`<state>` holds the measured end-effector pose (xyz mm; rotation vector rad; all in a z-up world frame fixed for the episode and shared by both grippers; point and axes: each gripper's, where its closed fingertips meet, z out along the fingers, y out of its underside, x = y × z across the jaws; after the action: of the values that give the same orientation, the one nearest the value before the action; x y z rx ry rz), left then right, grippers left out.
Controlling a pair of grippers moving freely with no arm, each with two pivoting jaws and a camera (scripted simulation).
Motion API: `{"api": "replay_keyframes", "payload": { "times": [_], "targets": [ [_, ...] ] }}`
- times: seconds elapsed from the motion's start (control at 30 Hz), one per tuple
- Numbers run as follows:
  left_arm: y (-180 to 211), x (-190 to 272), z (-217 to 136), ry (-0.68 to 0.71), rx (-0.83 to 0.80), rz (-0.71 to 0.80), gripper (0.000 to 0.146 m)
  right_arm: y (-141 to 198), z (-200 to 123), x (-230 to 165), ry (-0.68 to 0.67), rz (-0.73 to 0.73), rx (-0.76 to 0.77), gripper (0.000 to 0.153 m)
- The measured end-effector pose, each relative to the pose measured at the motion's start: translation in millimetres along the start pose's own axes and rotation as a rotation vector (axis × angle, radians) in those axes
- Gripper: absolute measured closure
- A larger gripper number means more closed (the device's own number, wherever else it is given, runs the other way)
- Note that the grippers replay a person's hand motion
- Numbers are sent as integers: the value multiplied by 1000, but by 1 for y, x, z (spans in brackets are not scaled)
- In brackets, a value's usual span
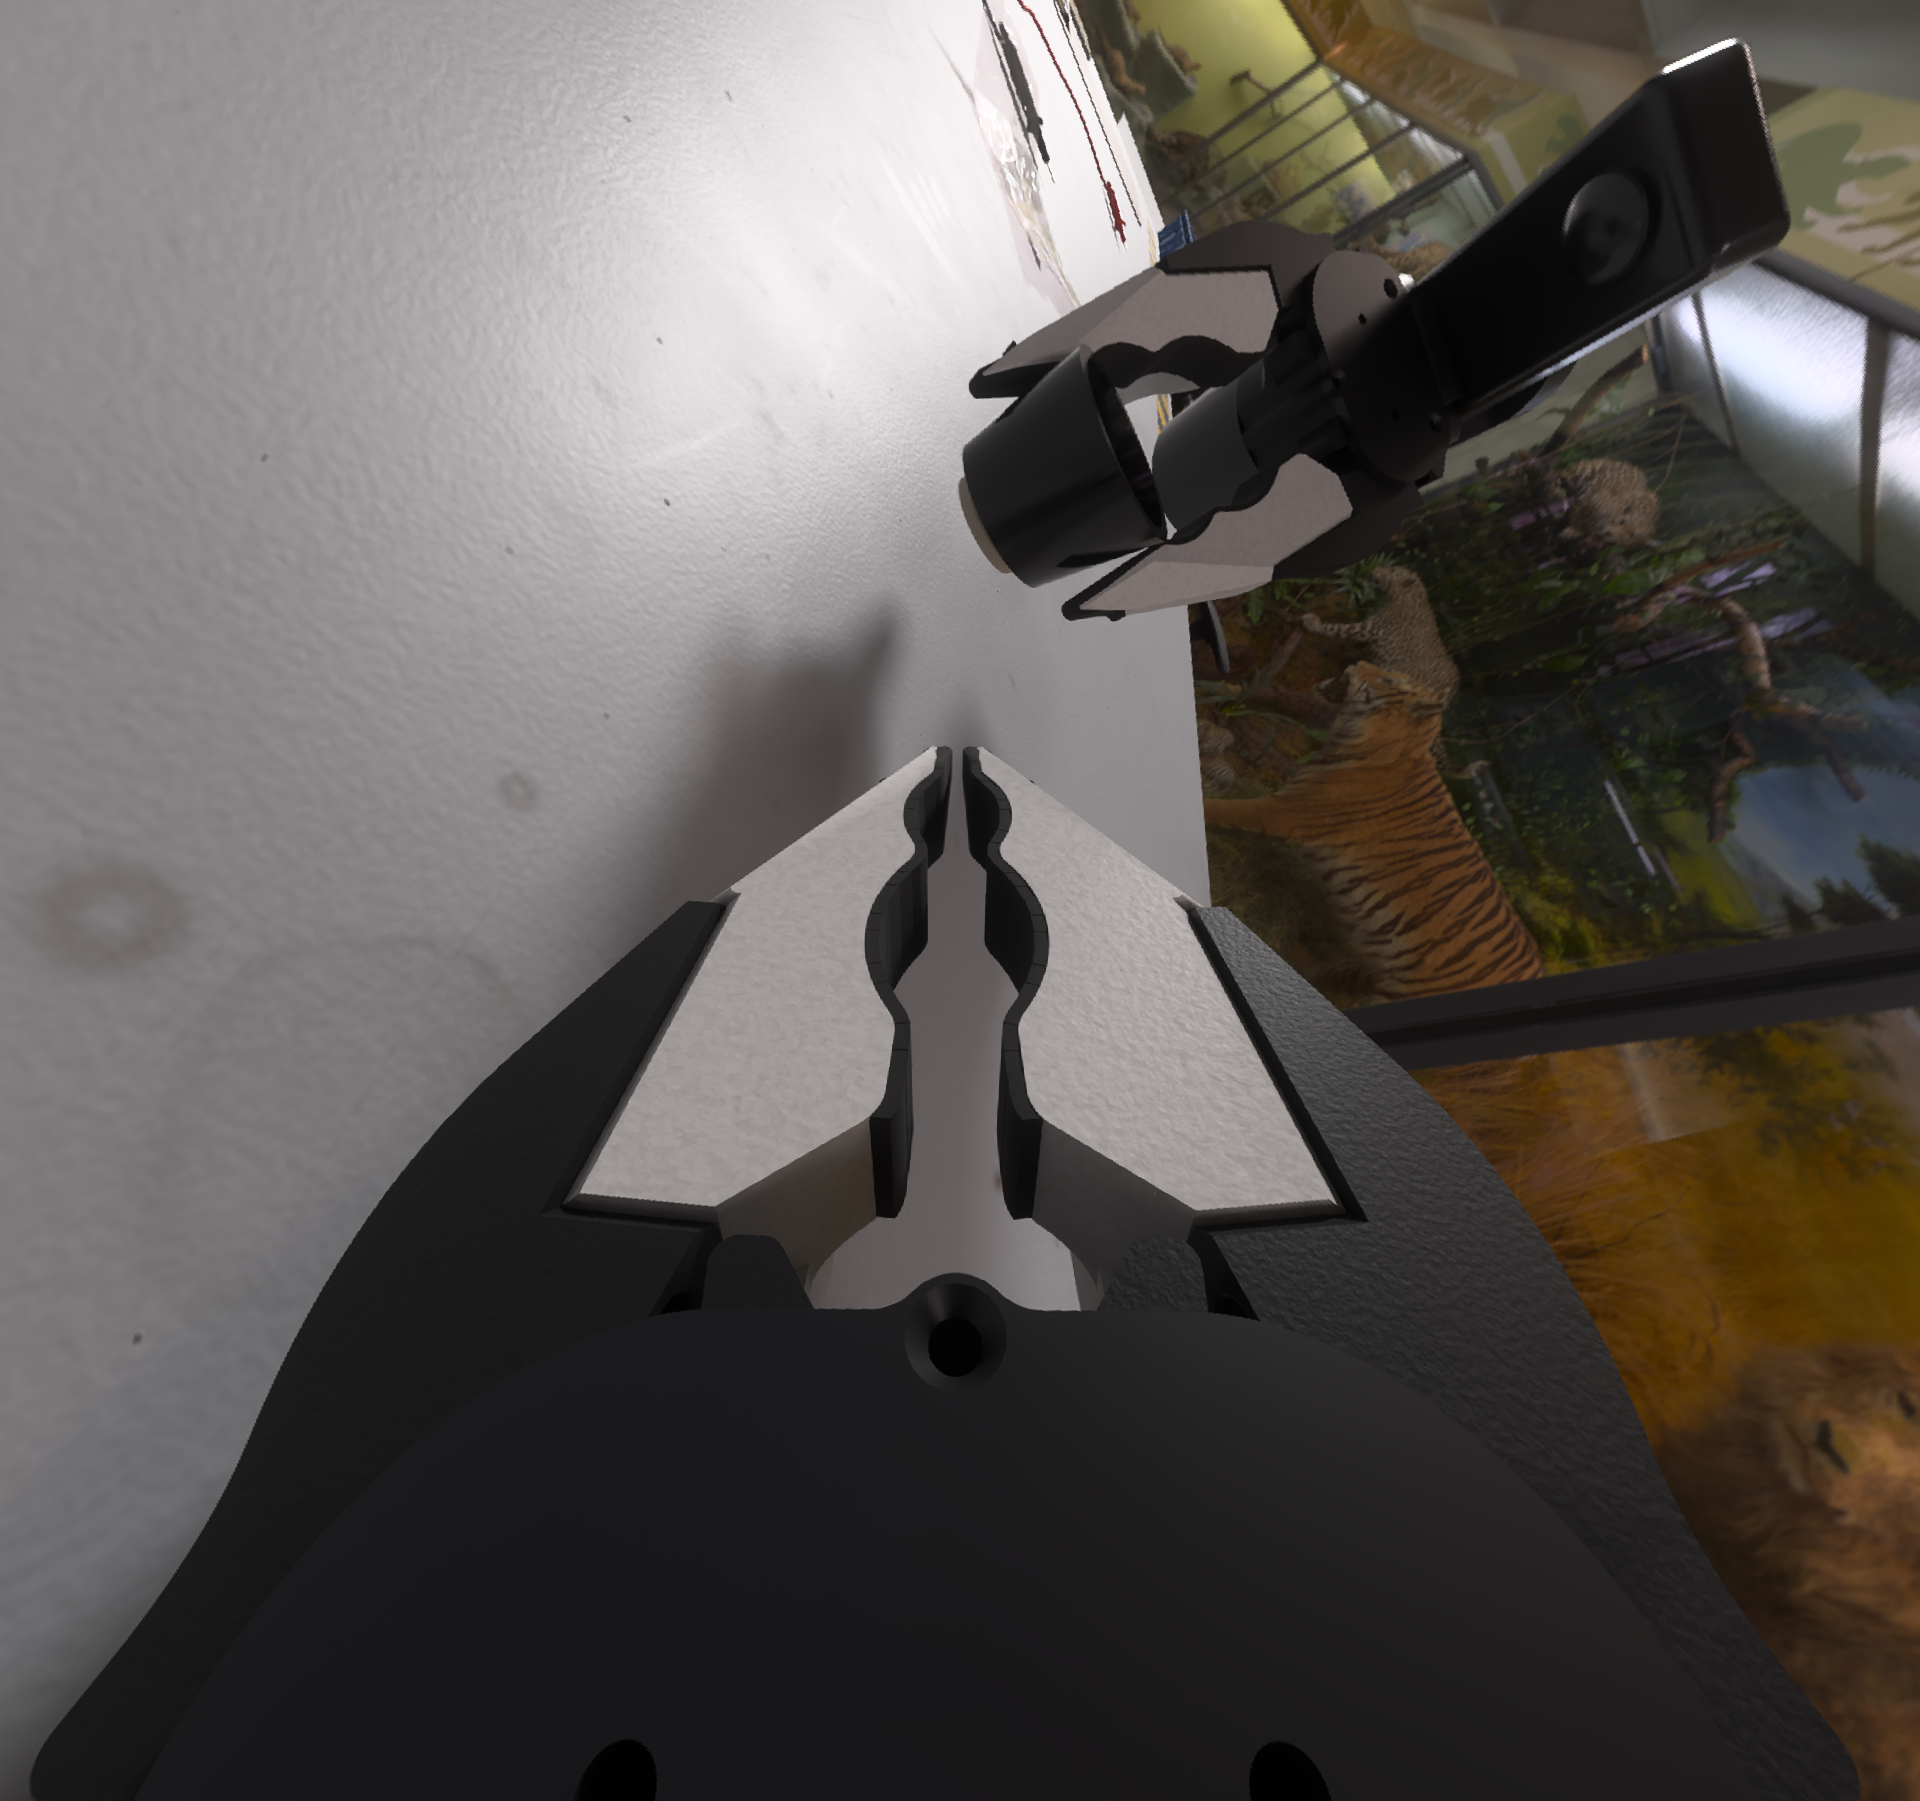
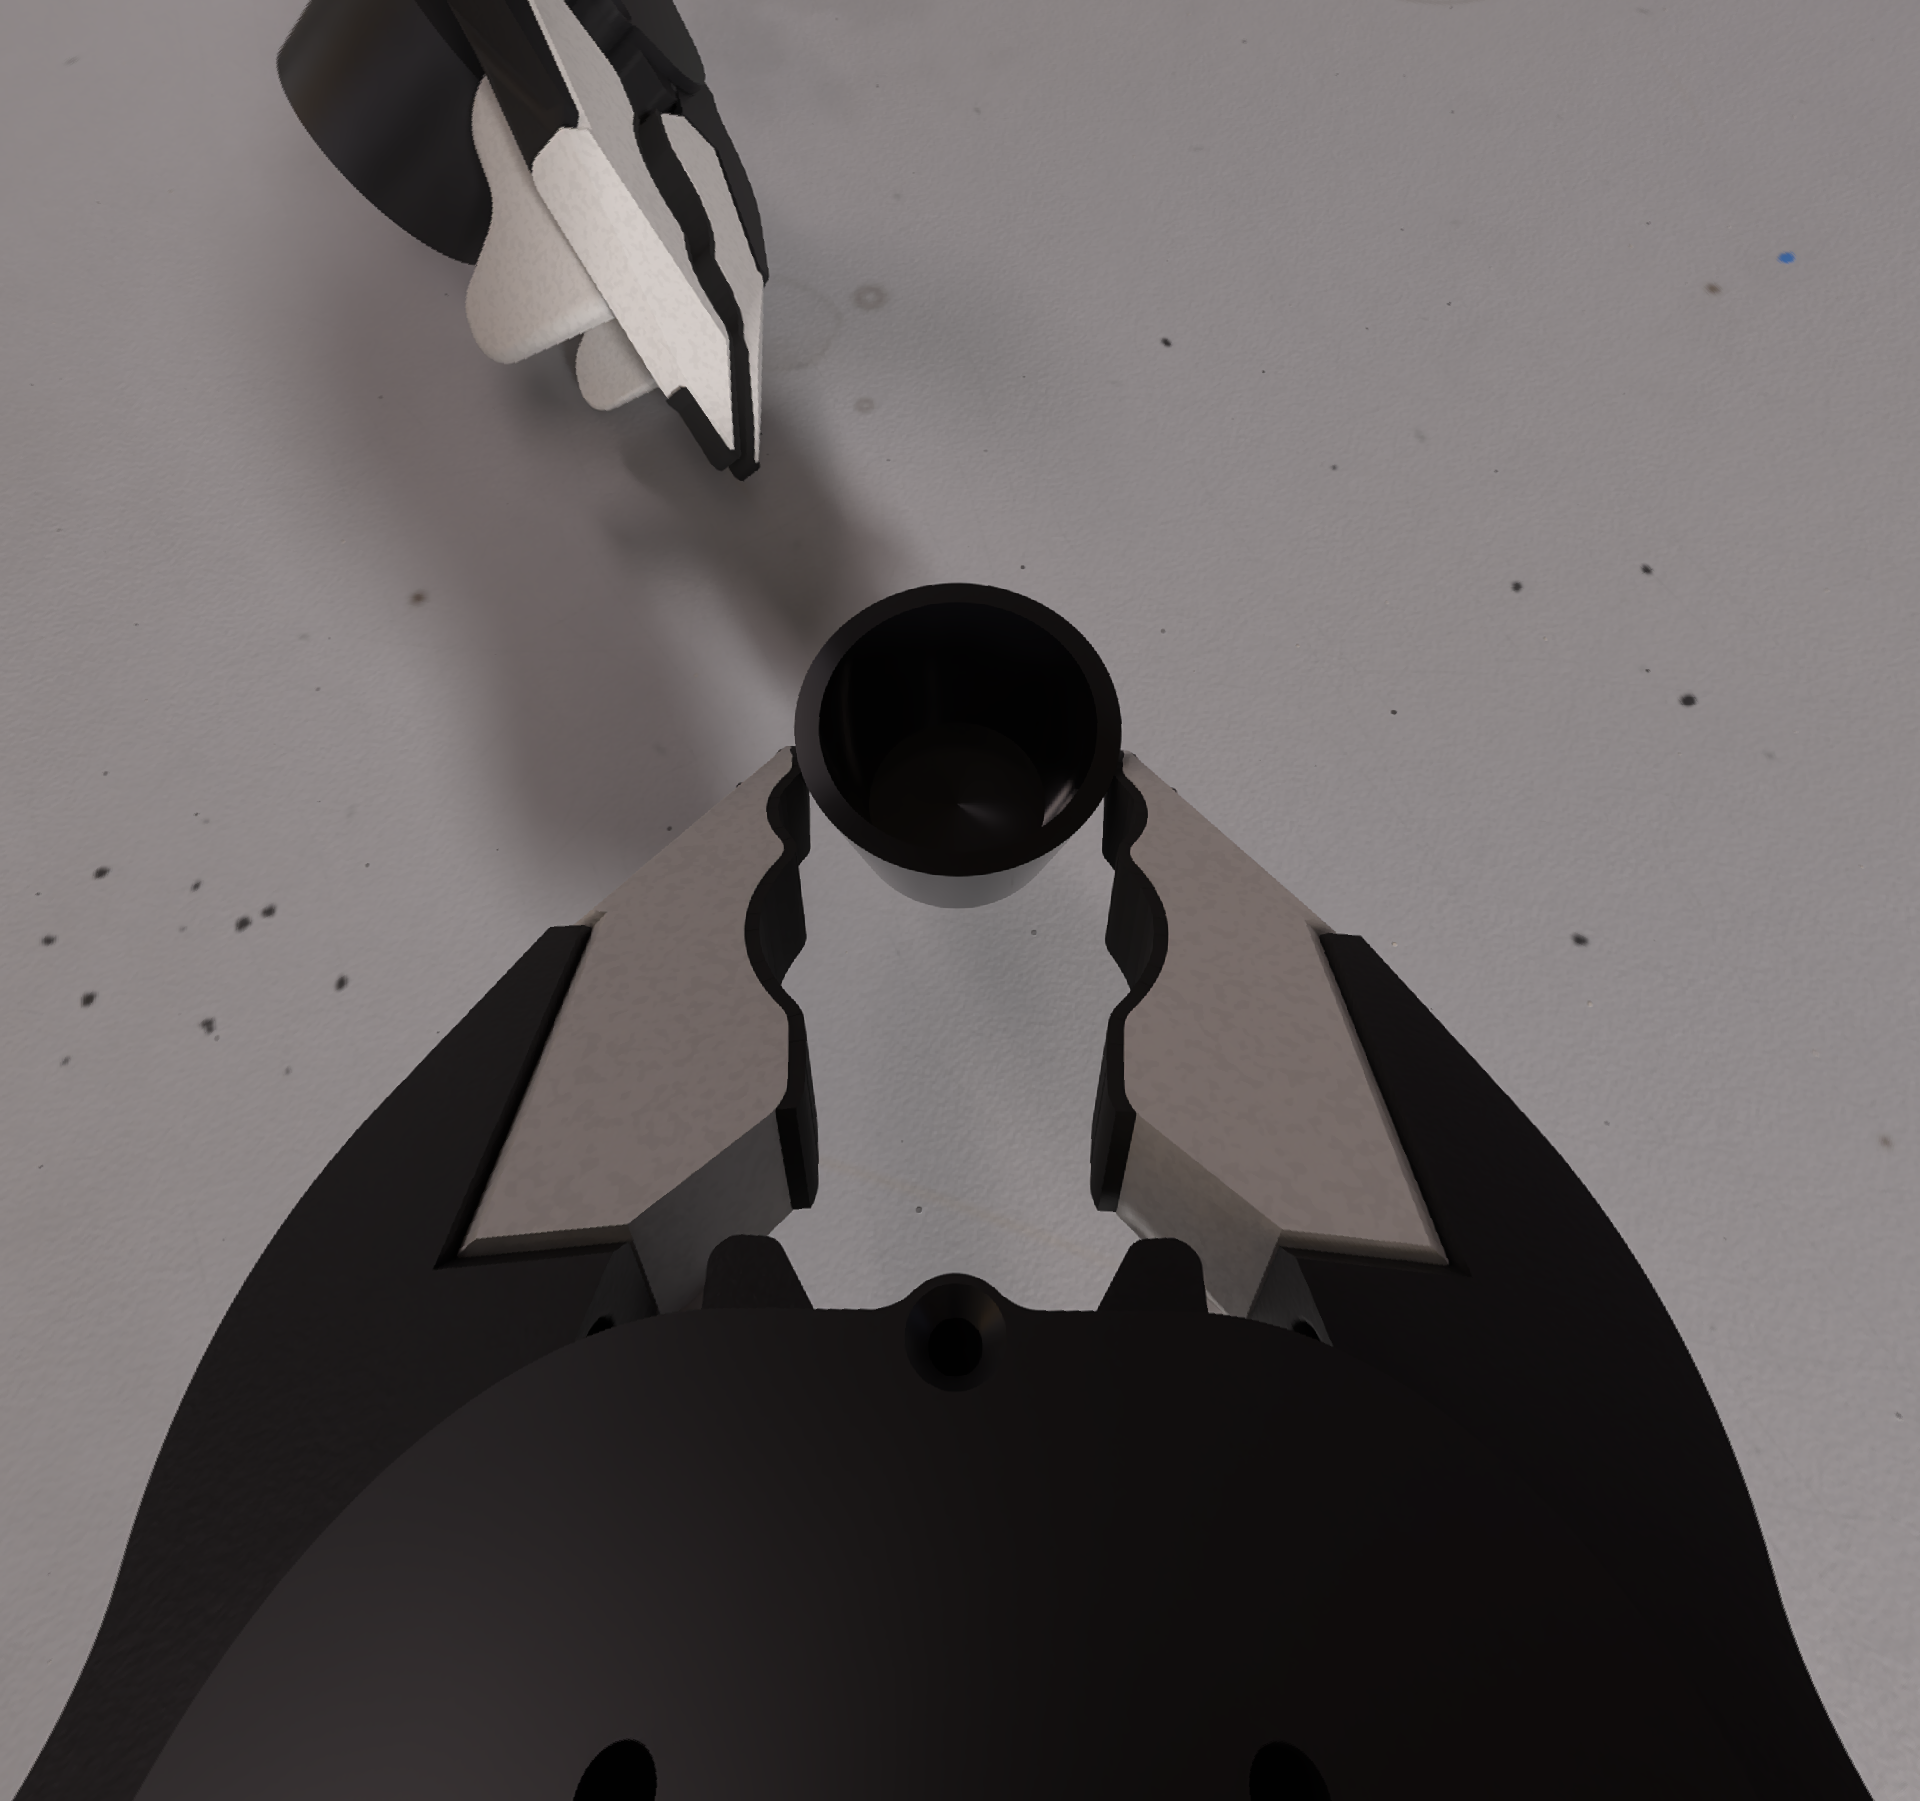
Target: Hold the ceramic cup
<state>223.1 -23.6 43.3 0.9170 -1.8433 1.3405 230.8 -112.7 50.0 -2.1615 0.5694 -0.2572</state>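
Note:
The ceramic cup [image 2: 956, 754] is black and small, with no handle showing. My right gripper [image 2: 956, 764] is shut on it, one fingertip on each side near the rim, and I look down into its dark inside. In the left wrist view the cup [image 1: 1049, 494] sits between the right gripper's [image 1: 1039, 484] fingers, just above the white table [image 1: 416, 401], near the table's edge. My left gripper [image 1: 957, 756] is shut and empty, its tips apart from the cup. It also shows in the right wrist view [image 2: 740, 463], up and to the left of the cup.
The white table [image 2: 1455, 401] is speckled with small dark spots. Its edge [image 1: 1195, 712] runs close behind the cup in the left wrist view. Dark and red cord-like clutter [image 1: 1039, 68] lies at the table's far end.

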Motion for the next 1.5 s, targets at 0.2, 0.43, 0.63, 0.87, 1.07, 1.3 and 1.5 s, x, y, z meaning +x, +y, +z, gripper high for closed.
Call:
{"api": "replay_keyframes", "payload": {
  "times": [0.2, 0.43, 0.63, 0.87, 1.07, 1.3, 1.5],
  "targets": [
    [-3, 1, 7, 3, -9, 28, 146, 1, 0, 3, 6, 18, 4, 96],
    [-2, 2, 12, -28, 12, 42, 146, 1, 1, 5, 27, 27, 2, 96],
    [-3, 4, 4, -35, -8, 73, 139, 1, 1, 6, 20, 40, 1, 96],
    [1, 8, 10, -24, -37, 86, 132, 1, 1, 3, -7, 34, -6, 96],
    [2, 6, 13, -41, -44, 88, 137, 1, 0, 7, -13, 74, 6, 96],
    [-3, 3, 10, 17, -15, -5, 136, 0, 0, 6, -22, 79, 6, 96],
    [-1, 2, 10, -14, -49, 15, 138, 1, 0, 6, -23, 82, 7, 96]
  ]
}}
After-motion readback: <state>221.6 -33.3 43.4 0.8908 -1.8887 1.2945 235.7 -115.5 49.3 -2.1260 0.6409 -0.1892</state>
